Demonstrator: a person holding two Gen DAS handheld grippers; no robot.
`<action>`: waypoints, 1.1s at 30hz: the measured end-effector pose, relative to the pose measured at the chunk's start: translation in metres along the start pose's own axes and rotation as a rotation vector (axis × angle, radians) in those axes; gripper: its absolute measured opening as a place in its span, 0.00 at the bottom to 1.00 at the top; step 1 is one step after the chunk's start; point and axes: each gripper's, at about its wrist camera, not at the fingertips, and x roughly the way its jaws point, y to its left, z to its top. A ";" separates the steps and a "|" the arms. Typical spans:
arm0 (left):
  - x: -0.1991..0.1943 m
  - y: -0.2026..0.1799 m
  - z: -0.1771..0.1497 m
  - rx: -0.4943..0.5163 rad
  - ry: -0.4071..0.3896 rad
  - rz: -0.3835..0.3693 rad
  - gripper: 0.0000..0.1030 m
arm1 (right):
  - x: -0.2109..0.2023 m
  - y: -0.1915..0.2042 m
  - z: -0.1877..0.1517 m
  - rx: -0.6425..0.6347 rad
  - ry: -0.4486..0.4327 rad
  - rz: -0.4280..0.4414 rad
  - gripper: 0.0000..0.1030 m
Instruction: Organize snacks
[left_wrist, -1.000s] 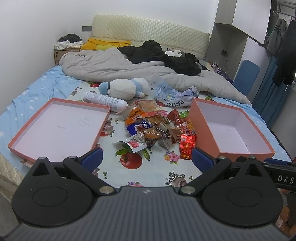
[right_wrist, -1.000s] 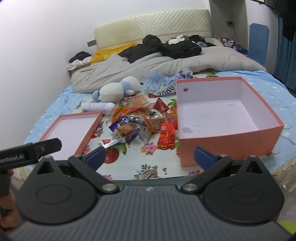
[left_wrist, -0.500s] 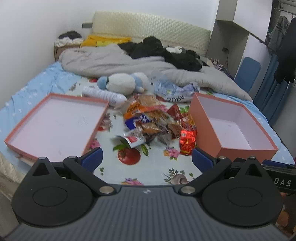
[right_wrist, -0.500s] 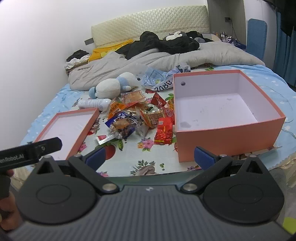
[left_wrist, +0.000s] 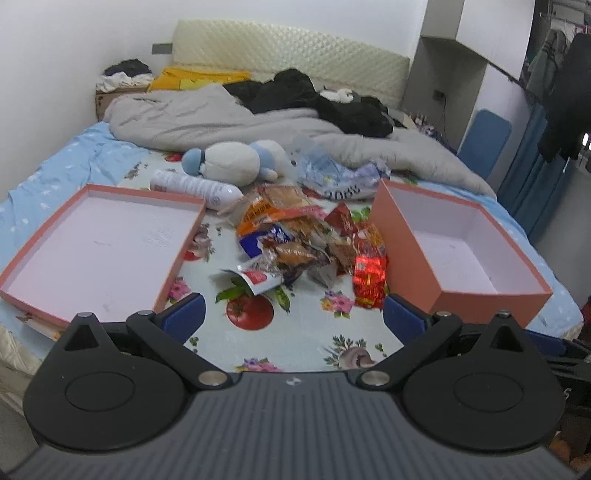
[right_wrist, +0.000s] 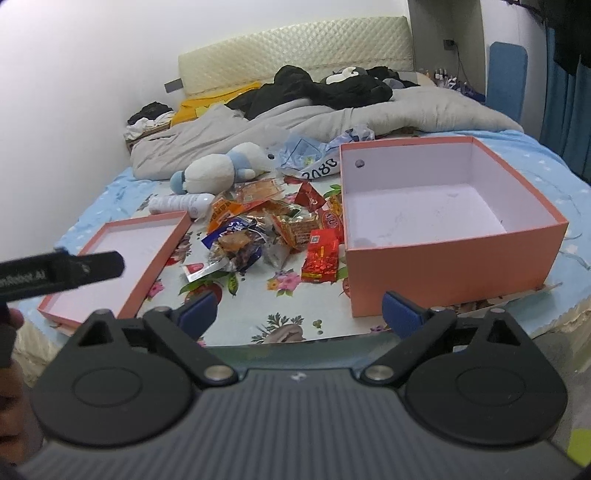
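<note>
We are looking over the bed's floral sheet (left_wrist: 295, 332), bare along its near edge. The deep box (right_wrist: 454, 266) is sitting right, the shallow lid (left_wrist: 99, 243) left, the snack pile (left_wrist: 306, 243) lying between them. Left gripper (left_wrist: 293, 319) and right gripper (right_wrist: 299, 308) are hovering nose-down, jaws wide and empty; the right's have just been closing slightly.

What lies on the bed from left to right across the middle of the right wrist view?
Shallow pink lid → heap of snack packets → red packet → deep pink box.
</note>
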 end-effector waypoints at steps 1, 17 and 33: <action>0.002 -0.001 -0.001 0.003 0.007 -0.005 1.00 | 0.000 0.000 -0.001 -0.001 -0.001 -0.002 0.90; 0.013 -0.007 -0.002 0.060 0.047 -0.018 1.00 | 0.003 -0.004 -0.005 0.022 0.001 -0.011 0.81; 0.035 -0.006 0.002 0.015 0.041 -0.095 1.00 | 0.015 -0.018 -0.010 0.084 -0.006 -0.091 0.80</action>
